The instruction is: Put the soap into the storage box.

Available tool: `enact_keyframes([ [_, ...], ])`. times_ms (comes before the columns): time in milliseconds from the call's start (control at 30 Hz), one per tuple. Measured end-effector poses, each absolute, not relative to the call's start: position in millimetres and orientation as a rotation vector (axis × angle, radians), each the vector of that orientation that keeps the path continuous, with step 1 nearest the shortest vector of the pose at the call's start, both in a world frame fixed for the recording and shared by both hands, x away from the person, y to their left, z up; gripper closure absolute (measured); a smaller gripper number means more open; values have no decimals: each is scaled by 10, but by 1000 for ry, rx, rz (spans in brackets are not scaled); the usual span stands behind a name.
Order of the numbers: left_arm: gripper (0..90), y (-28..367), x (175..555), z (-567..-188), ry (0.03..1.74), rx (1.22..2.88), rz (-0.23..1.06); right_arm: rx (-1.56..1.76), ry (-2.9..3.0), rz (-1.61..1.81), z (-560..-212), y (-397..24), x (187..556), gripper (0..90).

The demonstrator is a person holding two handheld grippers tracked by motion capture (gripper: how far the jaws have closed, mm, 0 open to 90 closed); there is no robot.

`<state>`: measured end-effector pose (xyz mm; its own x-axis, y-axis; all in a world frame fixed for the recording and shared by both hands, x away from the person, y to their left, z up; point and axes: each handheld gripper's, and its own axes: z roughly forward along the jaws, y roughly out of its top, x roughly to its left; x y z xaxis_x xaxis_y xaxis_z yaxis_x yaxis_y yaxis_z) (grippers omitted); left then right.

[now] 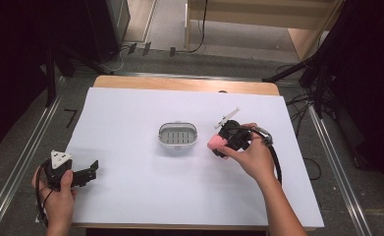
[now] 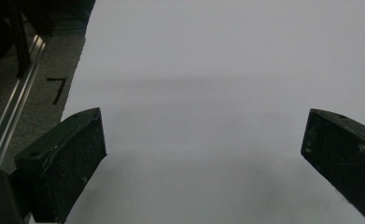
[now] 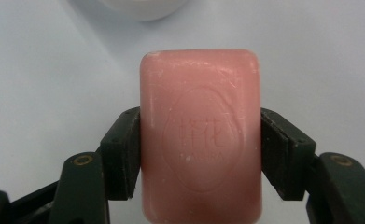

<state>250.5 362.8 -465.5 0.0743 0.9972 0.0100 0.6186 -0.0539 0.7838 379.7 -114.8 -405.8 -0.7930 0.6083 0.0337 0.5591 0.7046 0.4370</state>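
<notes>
Just right of the soap dish (image 1: 178, 134) we hold the pink soap bar (image 3: 200, 135) in the right gripper (image 1: 218, 144), jaws clamped on its sides. Left gripper (image 1: 89, 173) rests wide open, empty. Slick soap could squirt free mid-carry.

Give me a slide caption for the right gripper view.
Right tongs clamp a pink soap bar by its long sides above the white table sheet.

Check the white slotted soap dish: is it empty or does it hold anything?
Empty. The white slotted soap dish shows only its bare slots; the pink soap bar is outside it, clamped in the right gripper.
</notes>
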Motion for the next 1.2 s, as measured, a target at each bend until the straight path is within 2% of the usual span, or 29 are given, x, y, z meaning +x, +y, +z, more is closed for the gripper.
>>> enact_keyframes([
  [1200, 1, 3625, 2507, -4656, 1608, 1743, 791, 469, 2934, 703, -3836, -600, 3916, 387],
])
